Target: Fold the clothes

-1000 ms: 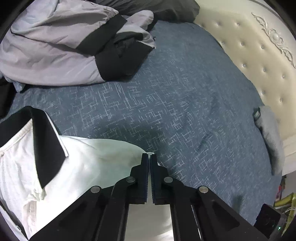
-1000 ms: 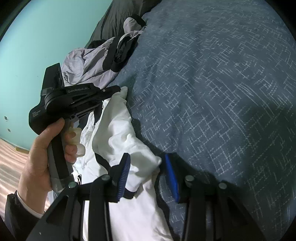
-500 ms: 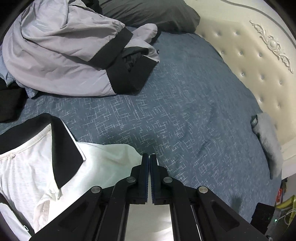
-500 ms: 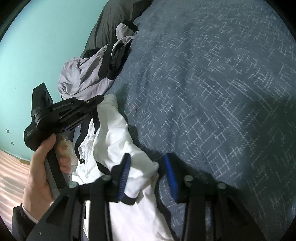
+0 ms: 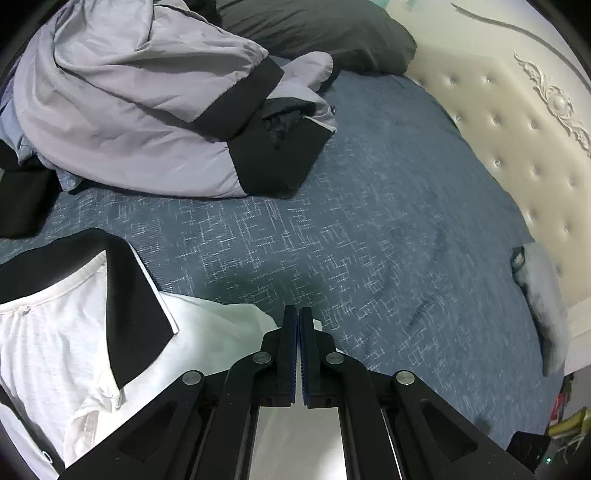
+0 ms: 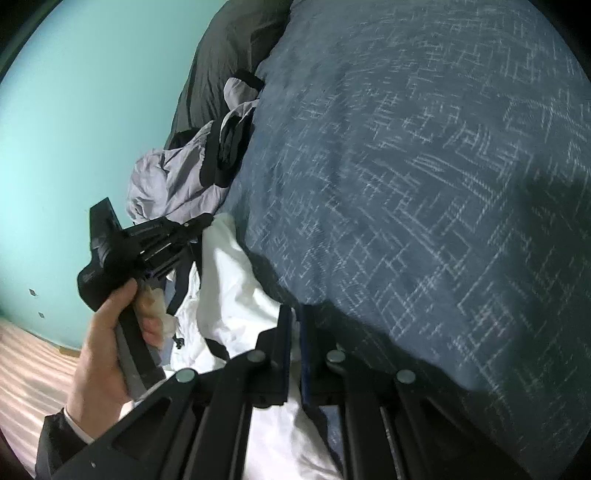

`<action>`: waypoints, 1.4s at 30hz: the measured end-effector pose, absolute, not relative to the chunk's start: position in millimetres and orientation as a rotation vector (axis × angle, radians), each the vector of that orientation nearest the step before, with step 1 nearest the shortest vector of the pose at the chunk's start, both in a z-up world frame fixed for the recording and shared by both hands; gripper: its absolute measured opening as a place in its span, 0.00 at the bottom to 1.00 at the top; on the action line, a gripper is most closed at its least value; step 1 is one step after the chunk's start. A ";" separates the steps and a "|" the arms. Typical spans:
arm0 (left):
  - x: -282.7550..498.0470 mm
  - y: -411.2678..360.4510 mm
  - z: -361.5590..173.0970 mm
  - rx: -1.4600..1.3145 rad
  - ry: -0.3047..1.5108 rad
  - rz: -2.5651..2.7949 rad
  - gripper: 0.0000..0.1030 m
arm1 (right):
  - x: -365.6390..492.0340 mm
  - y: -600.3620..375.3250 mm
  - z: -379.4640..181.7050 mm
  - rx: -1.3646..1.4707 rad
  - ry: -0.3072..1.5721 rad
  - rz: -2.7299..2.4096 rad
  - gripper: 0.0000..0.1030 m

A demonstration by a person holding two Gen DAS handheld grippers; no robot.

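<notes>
Nearest in the right wrist view, the right hand-held gripper (image 6: 295, 332) is being pressed together on an edge of the white shirt (image 6: 229, 295), with fabric showing between the blue pads. The shirt is lying at the near edge of the bed (image 6: 424, 184), partly hanging off it. Just beyond, the left hand-held gripper (image 6: 199, 225) is being gripped by a hand (image 6: 107, 343), its tip resting at the shirt's far white fold.

In the left wrist view, the left hand-held gripper (image 5: 297, 325) is being held fully pressed together over the white cloth; whether cloth is being pinched cannot be told, since the fabric under the tips is hidden by the fingers. The shirt's black collar (image 5: 133, 306) is lying open to the left.

Farther off, a grey jacket (image 5: 140, 110) is lying crumpled and untouched, with a dark pillow (image 5: 325, 33) and a tufted headboard (image 5: 517, 147) behind it.

The step in hand is judged to be the securing of the shirt at two points. Next, the shirt is probably to be lifted and spread flat on the bed; both grips would need to be kept firm and drawn apart evenly, so that the thin fabric is not slipping free.
</notes>
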State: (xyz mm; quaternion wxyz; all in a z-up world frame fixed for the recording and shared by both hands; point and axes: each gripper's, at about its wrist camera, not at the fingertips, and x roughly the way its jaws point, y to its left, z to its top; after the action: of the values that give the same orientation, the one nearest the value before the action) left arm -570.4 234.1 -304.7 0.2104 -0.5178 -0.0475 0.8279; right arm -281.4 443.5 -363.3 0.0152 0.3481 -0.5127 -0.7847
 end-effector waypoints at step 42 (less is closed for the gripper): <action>-512.2 159.8 -268.1 -1.449 -0.215 2.343 0.38 | -264.2 436.8 -353.5 1.123 -1.687 -2.487 0.24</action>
State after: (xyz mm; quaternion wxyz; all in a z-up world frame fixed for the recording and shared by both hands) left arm -512.2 159.8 -268.1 0.1881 -0.5149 -0.0764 0.8328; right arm -264.2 436.8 -353.5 -0.0334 0.3499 -0.5256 -0.7747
